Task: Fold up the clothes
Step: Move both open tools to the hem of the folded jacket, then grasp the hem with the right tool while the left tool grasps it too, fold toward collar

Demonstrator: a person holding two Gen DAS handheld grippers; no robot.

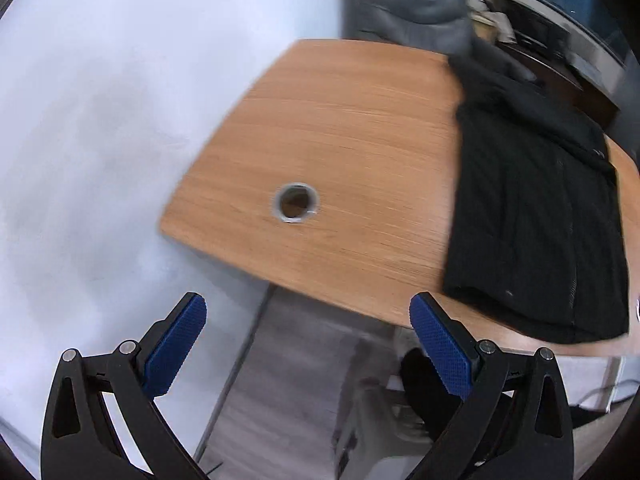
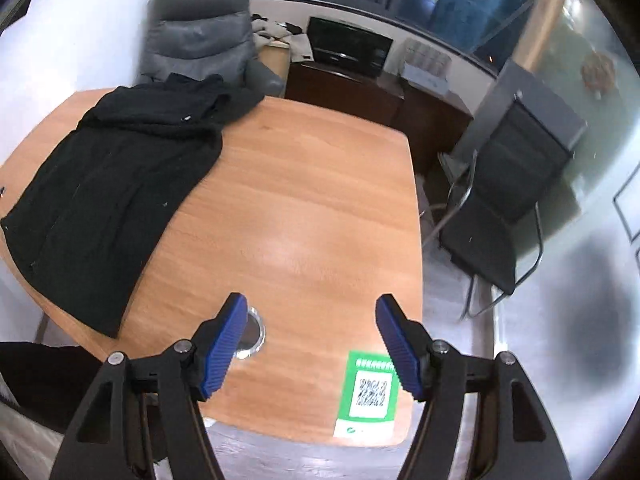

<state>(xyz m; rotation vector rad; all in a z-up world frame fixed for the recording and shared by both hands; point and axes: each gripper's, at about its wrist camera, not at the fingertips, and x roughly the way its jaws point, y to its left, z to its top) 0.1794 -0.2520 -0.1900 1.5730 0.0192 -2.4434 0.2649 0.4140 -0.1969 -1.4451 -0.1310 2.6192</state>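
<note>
A black garment (image 1: 532, 208) lies folded lengthwise on the wooden table (image 1: 340, 140), at the right in the left wrist view. In the right wrist view the garment (image 2: 108, 192) lies at the table's left, its collar end bunched at the far edge. My left gripper (image 1: 308, 312) is open and empty, held off the table's near edge, left of the garment. My right gripper (image 2: 312, 312) is open and empty above the table's near right part (image 2: 304, 208), well right of the garment.
A cable hole (image 1: 296, 202) is set in the table; another (image 2: 250, 334) sits under my right gripper. A green QR card (image 2: 368, 394) lies near the table corner. A grey armchair (image 2: 200, 28) stands behind the table, a black chair (image 2: 508, 196) to the right.
</note>
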